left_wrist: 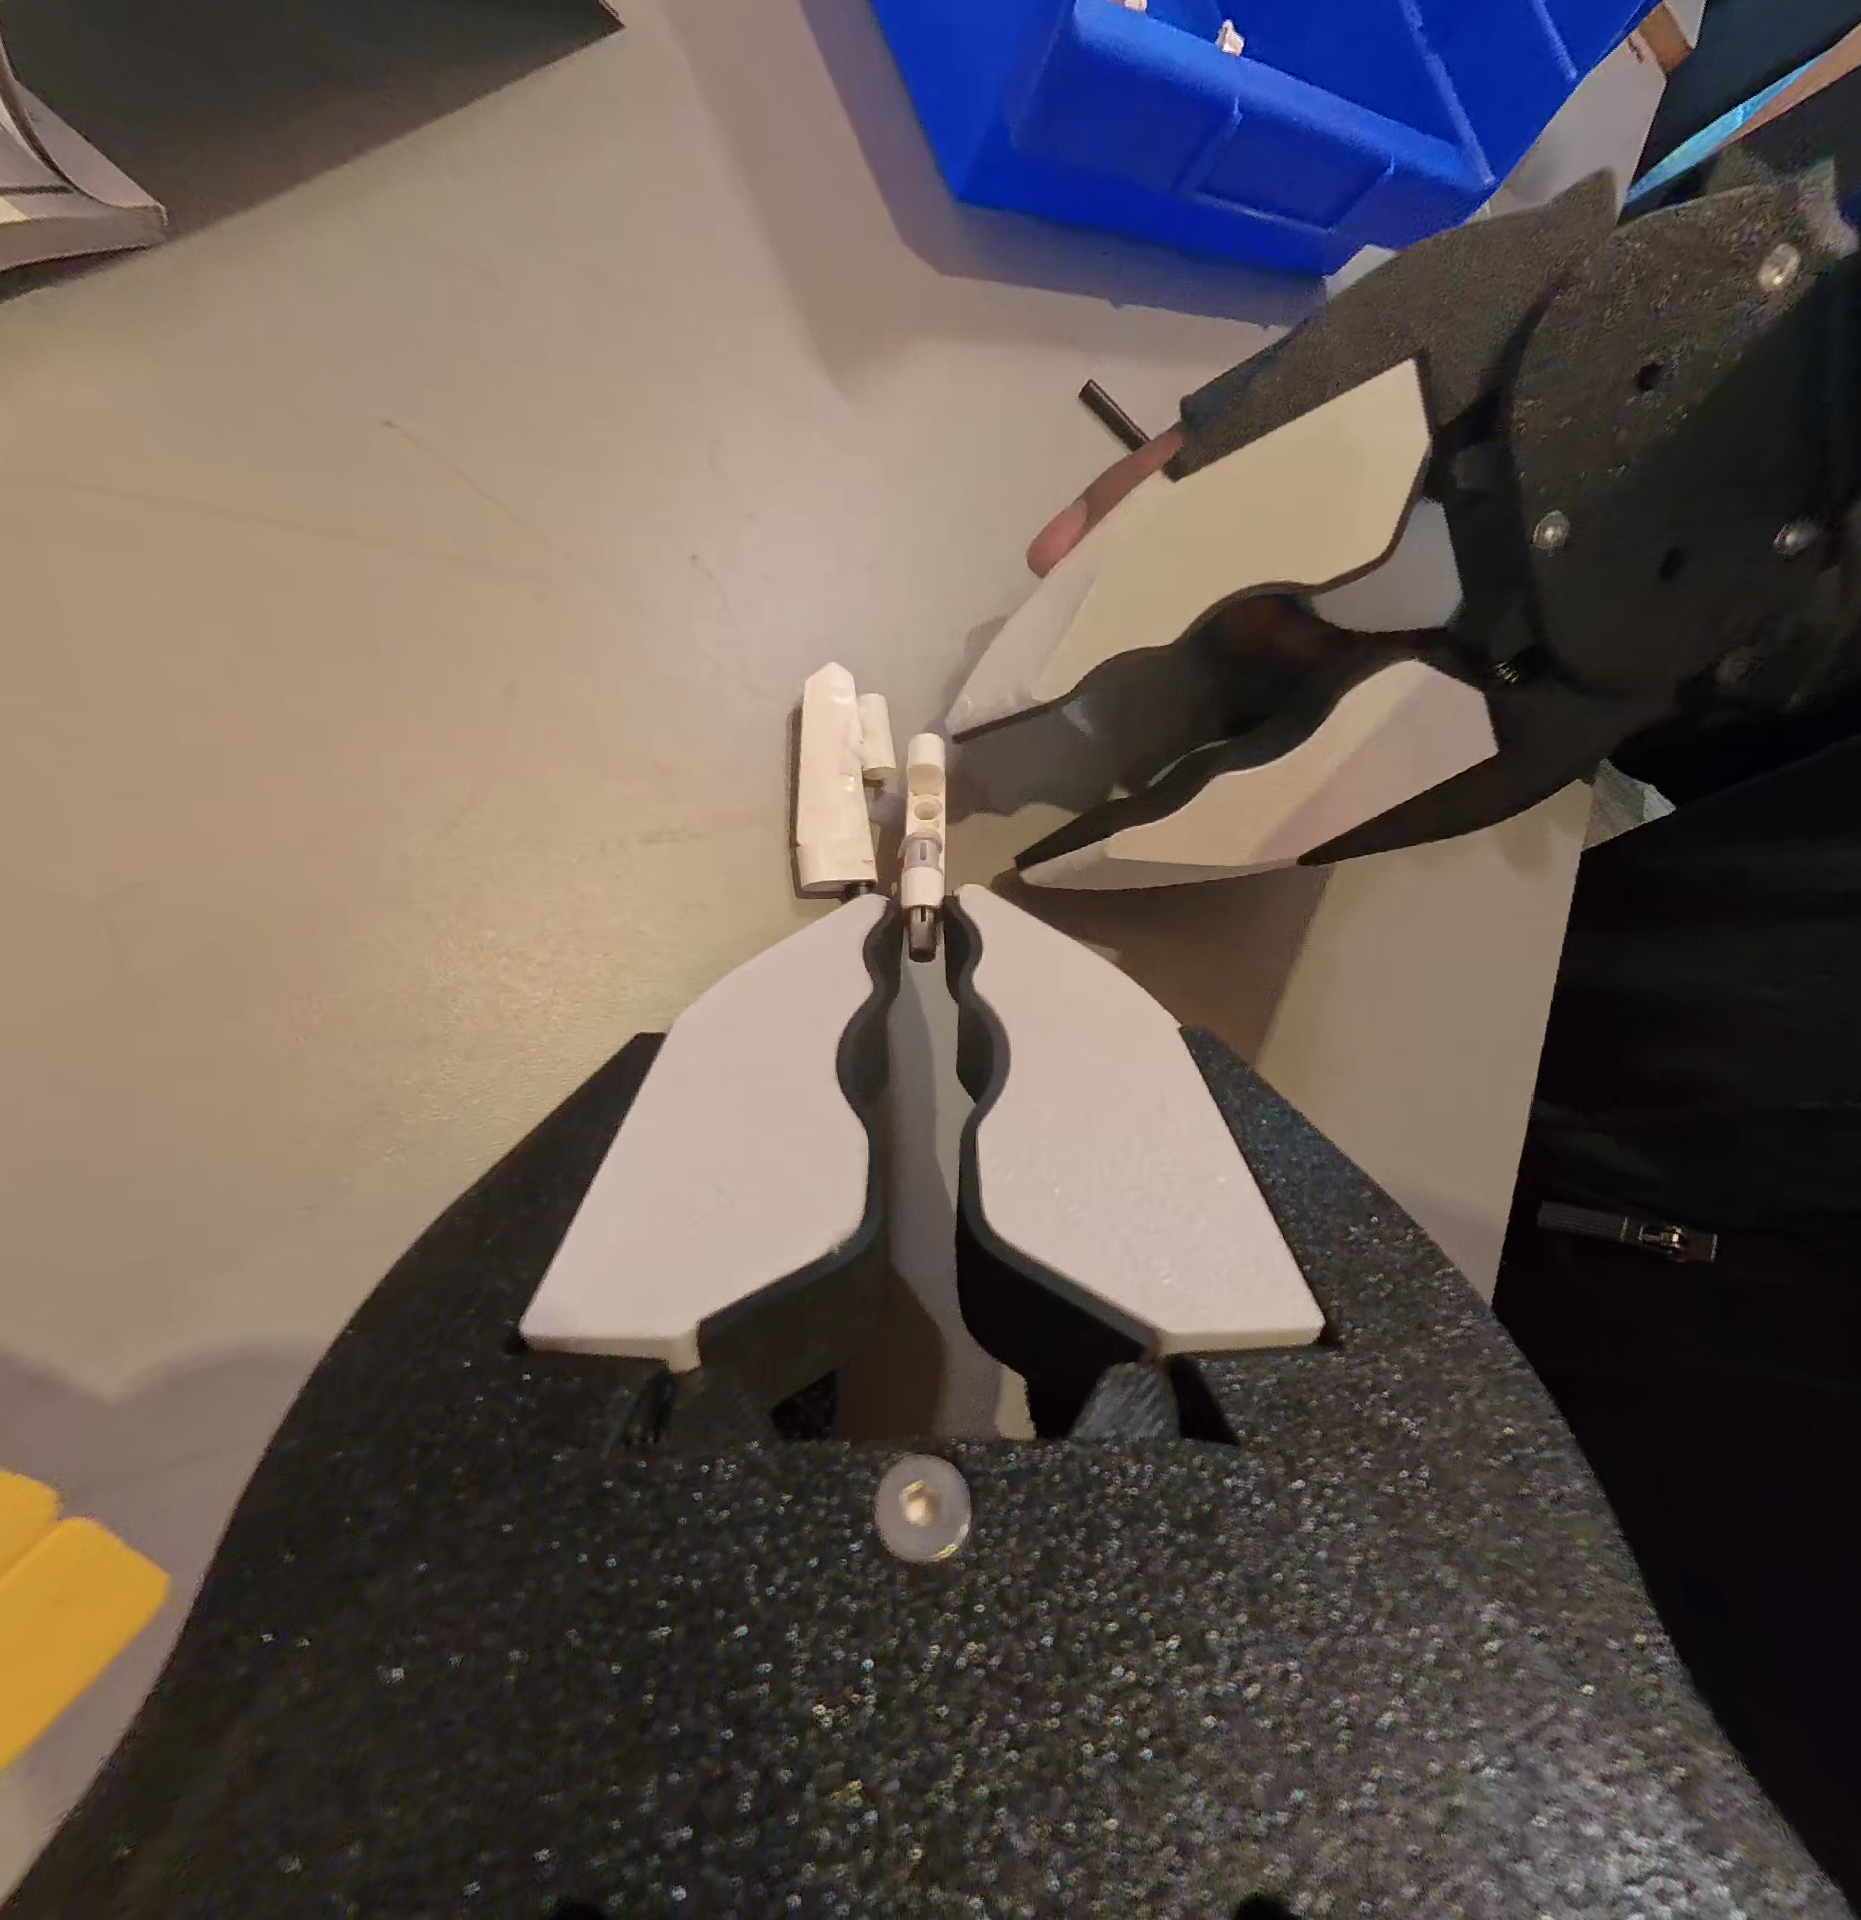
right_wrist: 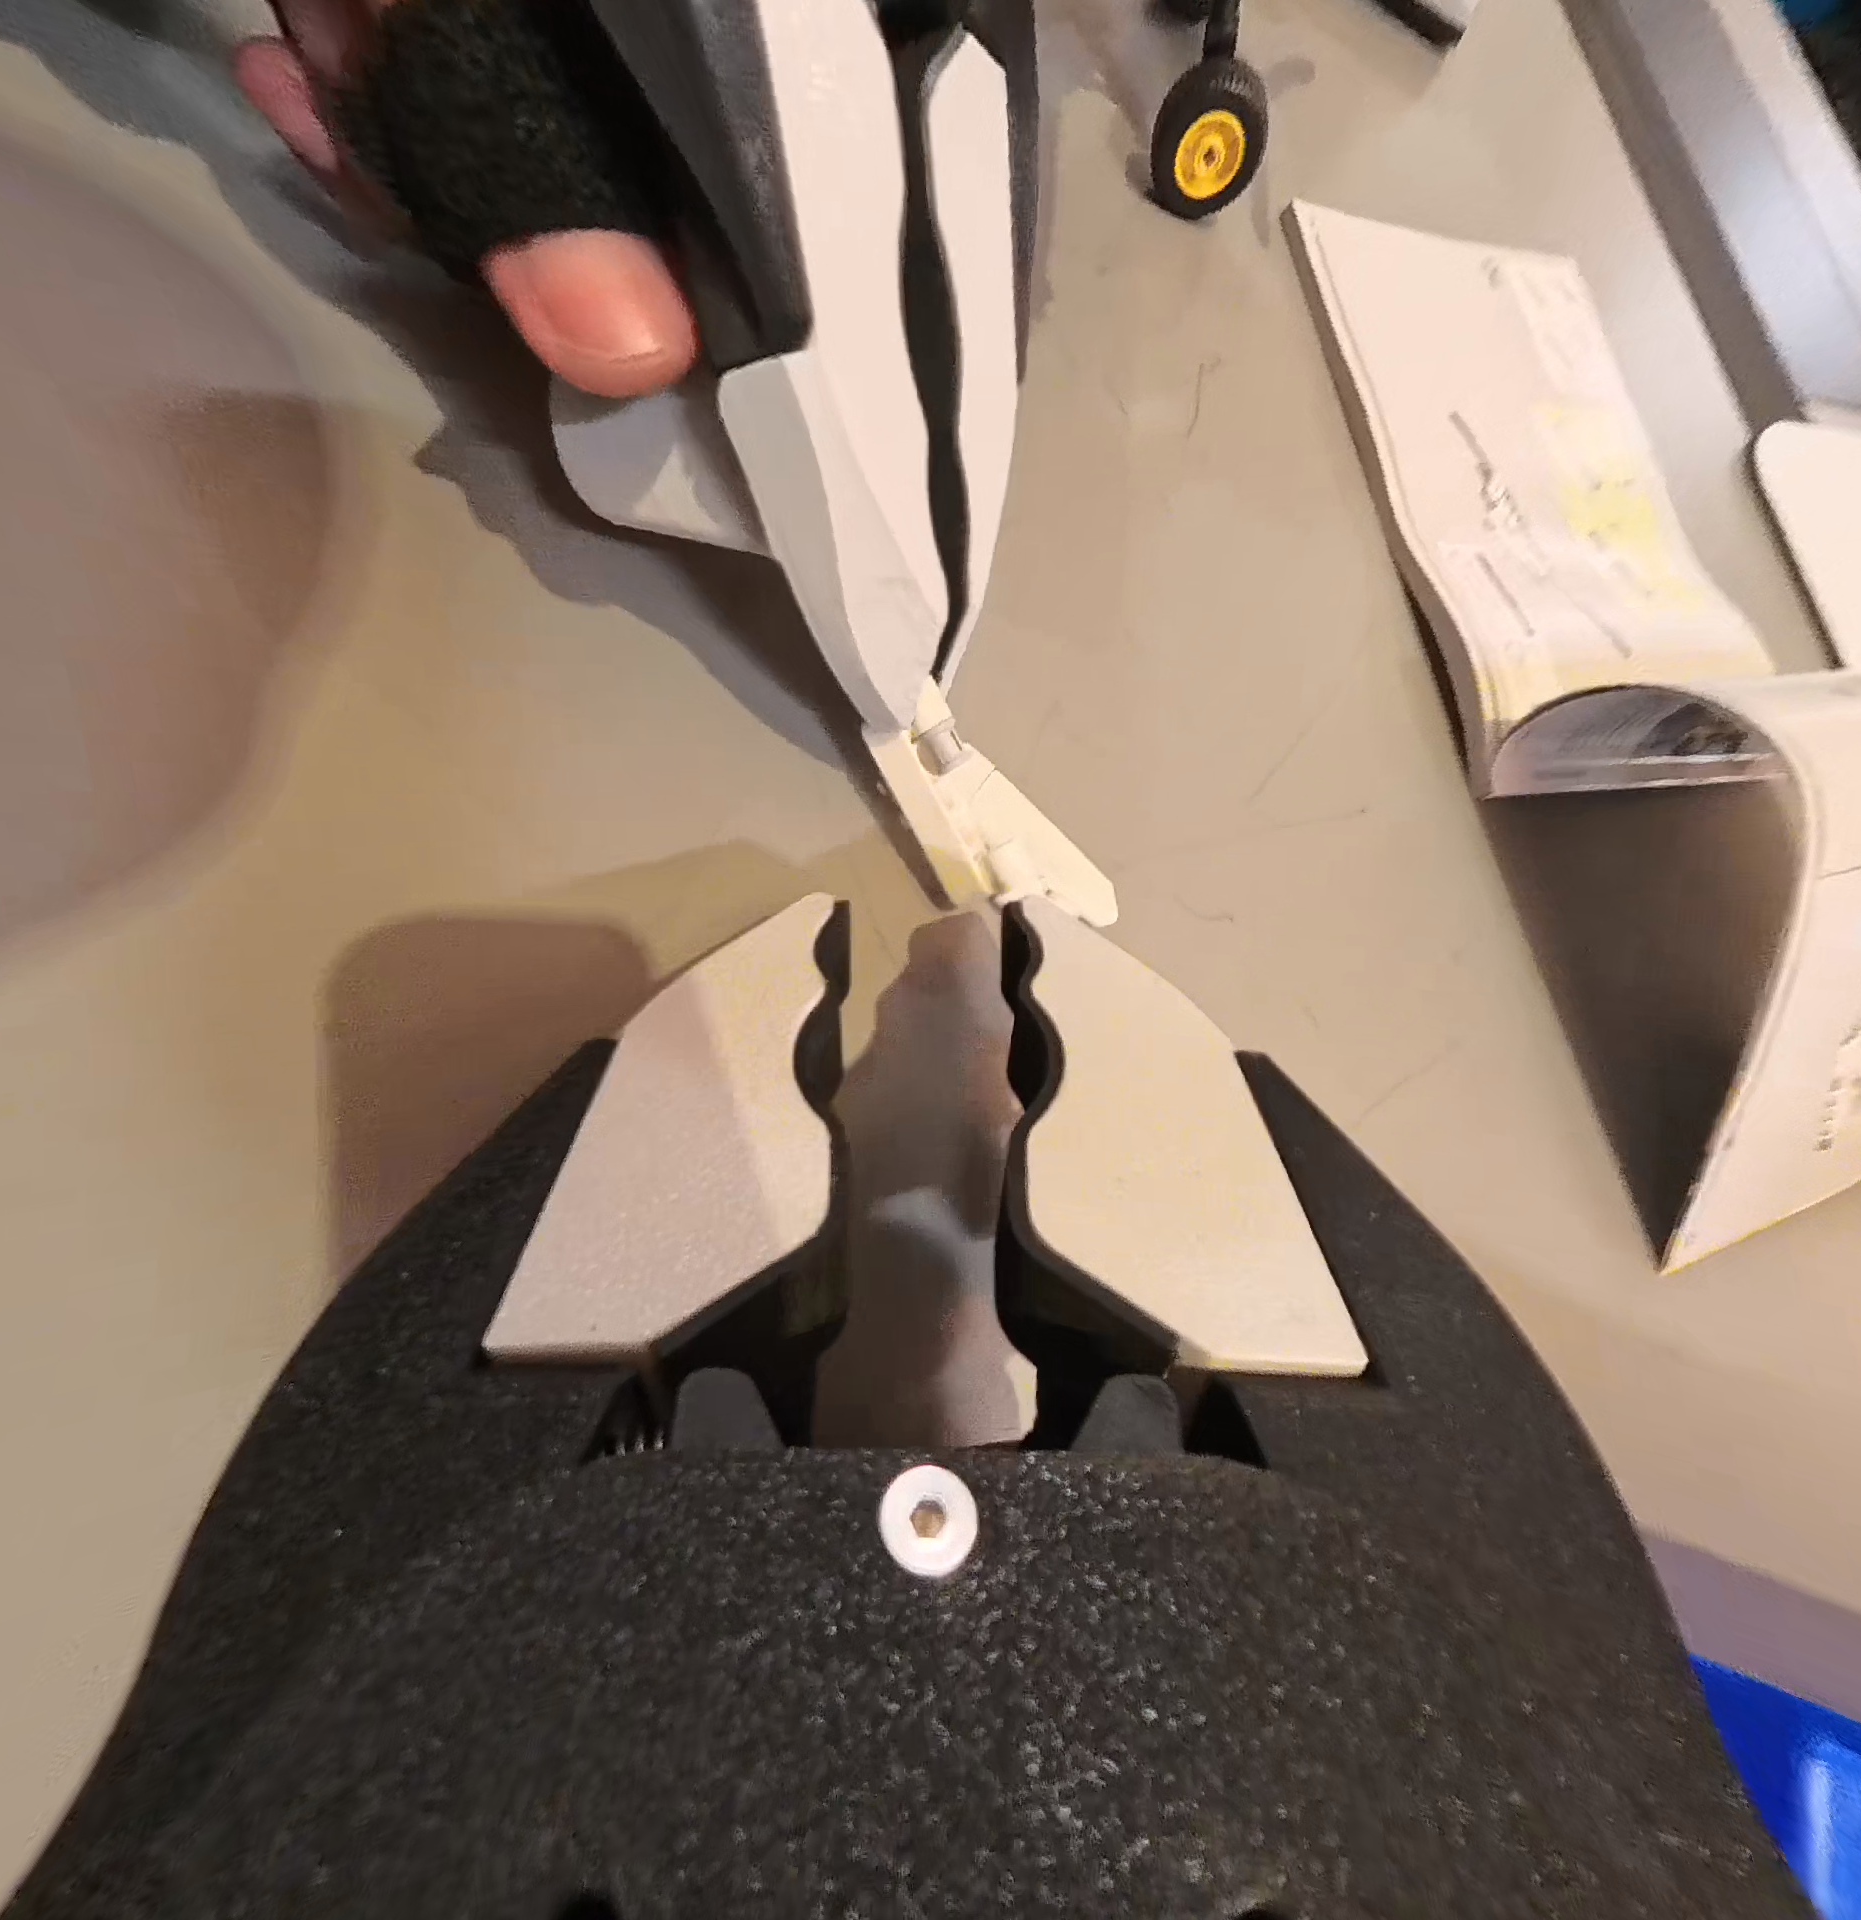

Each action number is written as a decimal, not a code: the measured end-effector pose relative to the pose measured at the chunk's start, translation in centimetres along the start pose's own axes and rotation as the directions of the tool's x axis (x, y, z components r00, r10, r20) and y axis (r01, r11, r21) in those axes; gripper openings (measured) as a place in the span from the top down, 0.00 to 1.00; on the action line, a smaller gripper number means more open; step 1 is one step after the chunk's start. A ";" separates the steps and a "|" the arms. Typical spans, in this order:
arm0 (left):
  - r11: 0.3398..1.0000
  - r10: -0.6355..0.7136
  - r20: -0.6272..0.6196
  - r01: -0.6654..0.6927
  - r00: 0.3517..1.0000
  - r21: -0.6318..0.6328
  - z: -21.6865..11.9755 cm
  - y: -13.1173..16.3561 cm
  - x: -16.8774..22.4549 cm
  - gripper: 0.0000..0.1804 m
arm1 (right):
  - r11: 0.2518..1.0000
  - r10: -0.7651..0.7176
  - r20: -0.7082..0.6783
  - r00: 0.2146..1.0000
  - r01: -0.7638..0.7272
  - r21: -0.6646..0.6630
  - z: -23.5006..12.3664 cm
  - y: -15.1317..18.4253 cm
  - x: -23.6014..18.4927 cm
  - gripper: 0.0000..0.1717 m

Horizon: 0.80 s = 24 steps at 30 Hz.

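Note:
My left gripper (left_wrist: 922, 912) is shut on the grey pin end of a small white brick assembly (left_wrist: 924, 821), low over the beige table (left_wrist: 386, 727). A white panel piece (left_wrist: 830, 790) sits along the assembly's left side. In the right wrist view the left gripper (right_wrist: 941, 696) comes in from the top with the white assembly (right_wrist: 957, 821) sticking out of its tips. My right gripper (right_wrist: 926, 914) is open and empty, with its right fingertip (right_wrist: 1019, 920) just at the assembly's free end. It also shows in the left wrist view (left_wrist: 988, 795), open, to the right of the assembly.
A blue bin (left_wrist: 1217, 125) stands at the back. An open booklet (right_wrist: 1528, 540) lies to the right of the grippers, with a black wheel with a yellow hub (right_wrist: 1212, 135) beyond it. A small black pin (left_wrist: 1111, 416) and a yellow piece (left_wrist: 32, 1558) lie on the table. Left and right tips are no more than a few centimetres apart.

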State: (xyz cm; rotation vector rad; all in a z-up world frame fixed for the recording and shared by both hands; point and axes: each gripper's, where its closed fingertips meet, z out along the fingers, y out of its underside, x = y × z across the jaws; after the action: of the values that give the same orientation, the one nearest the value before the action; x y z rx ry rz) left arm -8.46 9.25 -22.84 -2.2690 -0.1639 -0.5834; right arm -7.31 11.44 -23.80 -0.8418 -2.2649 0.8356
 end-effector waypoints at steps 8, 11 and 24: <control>0.998 -0.056 -0.058 0.057 0.997 0.028 -0.2 -0.4 0.6 0.96 | 0.982 -0.187 -0.162 0.969 0.191 0.003 0.2 -0.7 1.1 0.83; 0.995 -0.085 -0.096 0.088 0.992 0.036 -0.2 -0.5 1.0 0.96 | 0.967 -0.251 -0.196 0.948 0.256 -0.002 0.3 -0.9 1.3 0.85; 0.921 0.389 0.166 -0.376 0.906 -0.103 0.2 0.8 0.2 0.84 | 0.907 -0.418 -0.044 0.907 0.415 -0.067 0.8 -0.2 0.4 0.89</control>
State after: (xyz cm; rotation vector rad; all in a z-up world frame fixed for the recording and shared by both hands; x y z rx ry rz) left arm -8.00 8.81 -23.37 -2.3347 0.2145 -0.1735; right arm -8.14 11.36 -24.05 -0.3703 -2.3057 0.5429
